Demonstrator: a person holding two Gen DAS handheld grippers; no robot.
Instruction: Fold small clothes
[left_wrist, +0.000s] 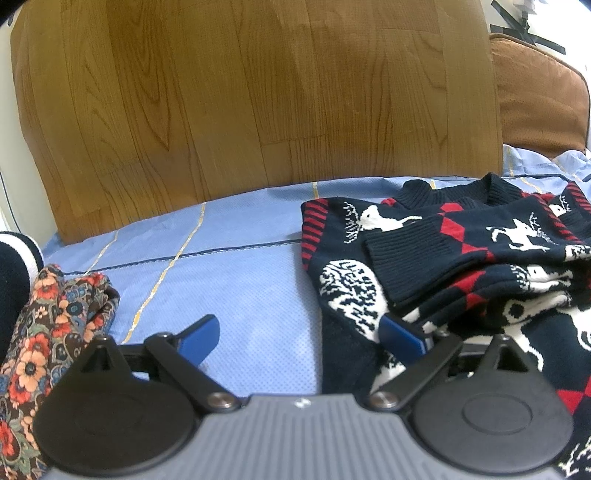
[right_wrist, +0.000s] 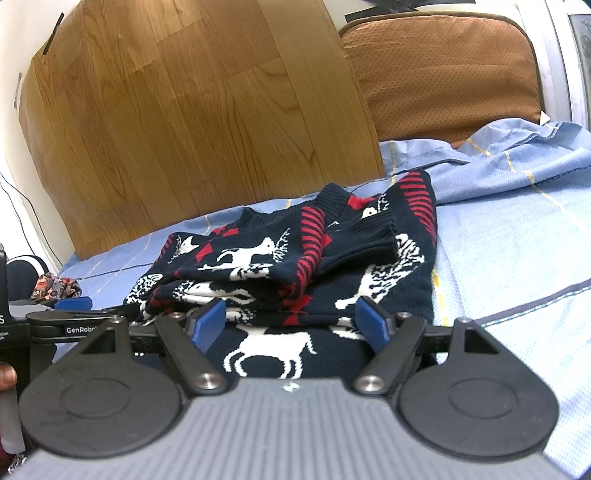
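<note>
Blue sheet (right_wrist: 517, 229) covers the bed, wooden board (right_wrist: 184, 129) behind. Both my grippers, left (left_wrist: 303, 338) and right (right_wrist: 291, 323), stand wide apart, gripping nothing; the folded reindeer sweater (right_wrist: 295, 266) lies just ahead, floral cloth (left_wrist: 48, 321) far left.

Open stretch of blue sheet (left_wrist: 236, 280) between floral cloth (left_wrist: 55, 317) at left and sweater (left_wrist: 461, 266) at right; passable there. Blocked behind by upright wood-grain board (left_wrist: 258, 92). Brown cushion (right_wrist: 439, 74) closing the far right corner. Rumpled sheet ridge (right_wrist: 498, 158) right of sweater, flat bare sheet nearer. Left gripper (right_wrist: 70, 304) close beside sweater's left edge.
</note>
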